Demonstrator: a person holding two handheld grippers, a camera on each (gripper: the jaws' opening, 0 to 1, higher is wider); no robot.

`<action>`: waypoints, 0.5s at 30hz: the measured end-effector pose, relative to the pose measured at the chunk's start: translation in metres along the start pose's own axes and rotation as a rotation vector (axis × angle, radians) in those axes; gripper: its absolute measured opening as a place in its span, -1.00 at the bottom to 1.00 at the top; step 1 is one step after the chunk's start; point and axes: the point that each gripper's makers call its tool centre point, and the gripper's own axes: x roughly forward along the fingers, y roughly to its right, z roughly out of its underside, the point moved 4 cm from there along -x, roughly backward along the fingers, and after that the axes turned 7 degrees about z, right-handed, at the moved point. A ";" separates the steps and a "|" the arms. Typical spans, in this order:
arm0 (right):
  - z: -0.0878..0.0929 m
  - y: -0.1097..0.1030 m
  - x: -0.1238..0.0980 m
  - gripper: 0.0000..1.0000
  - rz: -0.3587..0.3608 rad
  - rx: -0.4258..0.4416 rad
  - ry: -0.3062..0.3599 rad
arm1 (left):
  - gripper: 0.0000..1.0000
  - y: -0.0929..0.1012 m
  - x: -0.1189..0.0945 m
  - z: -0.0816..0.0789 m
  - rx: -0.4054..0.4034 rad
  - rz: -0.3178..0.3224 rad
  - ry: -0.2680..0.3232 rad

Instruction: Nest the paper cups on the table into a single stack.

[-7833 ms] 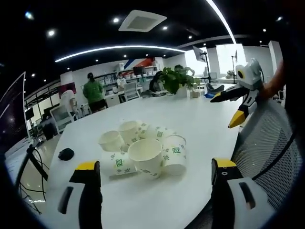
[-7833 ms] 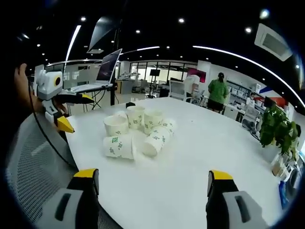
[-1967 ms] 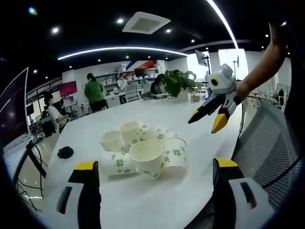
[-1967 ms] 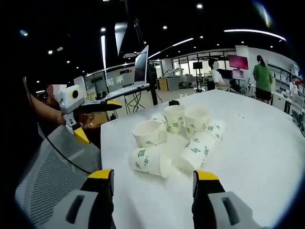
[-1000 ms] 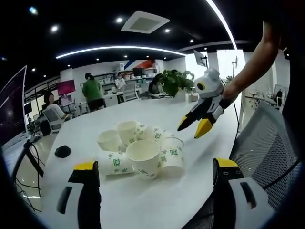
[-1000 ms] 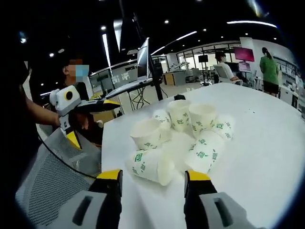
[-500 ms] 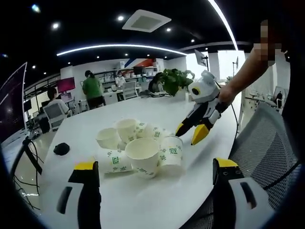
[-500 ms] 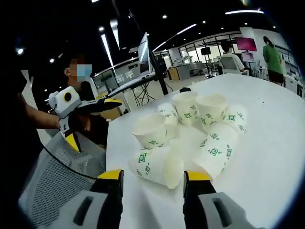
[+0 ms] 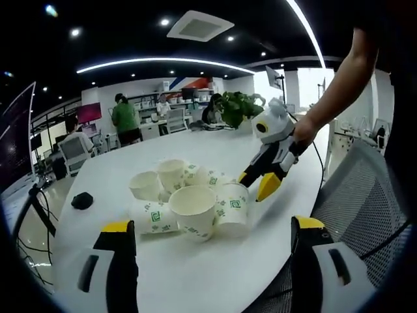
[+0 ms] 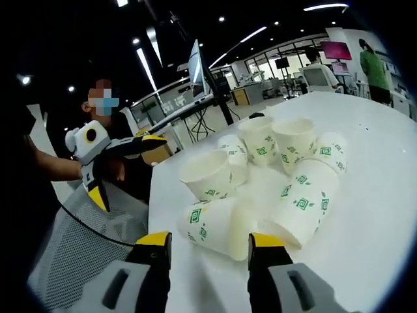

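right gripper view: your right gripper (image 10: 207,242), jaws apart, just beside the paper cups (image 10: 260,186); left gripper (image 10: 117,163) apart, well off them.

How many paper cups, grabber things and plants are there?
Paper cups: 7
Hand-held grippers: 2, the left hand-held gripper and the right hand-held gripper
Potted plant: 1
Total: 10

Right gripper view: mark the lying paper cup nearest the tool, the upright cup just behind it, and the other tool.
Lying paper cup (image 10: 212,225), right gripper view, on its printed side wall.
Upright cup (image 10: 207,175), right gripper view, on its outer wall below the rim.
Left tool (image 10: 124,163), right gripper view, midway between its yellow tips.
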 end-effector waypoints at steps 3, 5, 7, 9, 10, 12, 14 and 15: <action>0.001 -0.001 0.002 -0.10 -0.011 0.012 -0.007 | 0.98 0.000 0.000 0.000 -0.002 0.001 -0.003; 0.001 -0.001 0.003 -0.13 -0.020 0.025 -0.008 | 0.98 0.000 0.000 -0.001 -0.004 0.001 -0.001; 0.000 -0.001 0.004 -0.19 -0.026 0.040 -0.013 | 0.98 0.000 0.000 -0.001 -0.009 0.004 0.003; 0.000 -0.001 0.005 -0.20 -0.030 0.049 -0.014 | 0.98 0.000 0.001 -0.002 -0.011 0.006 0.009; 0.000 0.000 0.005 -0.22 -0.032 0.052 -0.013 | 0.98 0.000 0.001 -0.003 -0.015 0.008 0.014; 0.000 0.002 0.006 -0.27 -0.033 0.057 -0.014 | 0.98 -0.001 0.001 -0.003 -0.018 0.008 0.016; 0.000 0.004 0.007 -0.32 -0.036 0.068 -0.012 | 0.98 -0.001 0.001 -0.002 -0.022 0.009 0.014; -0.001 0.003 0.008 -0.36 -0.040 0.077 -0.007 | 0.98 -0.001 0.001 -0.002 -0.022 0.010 0.012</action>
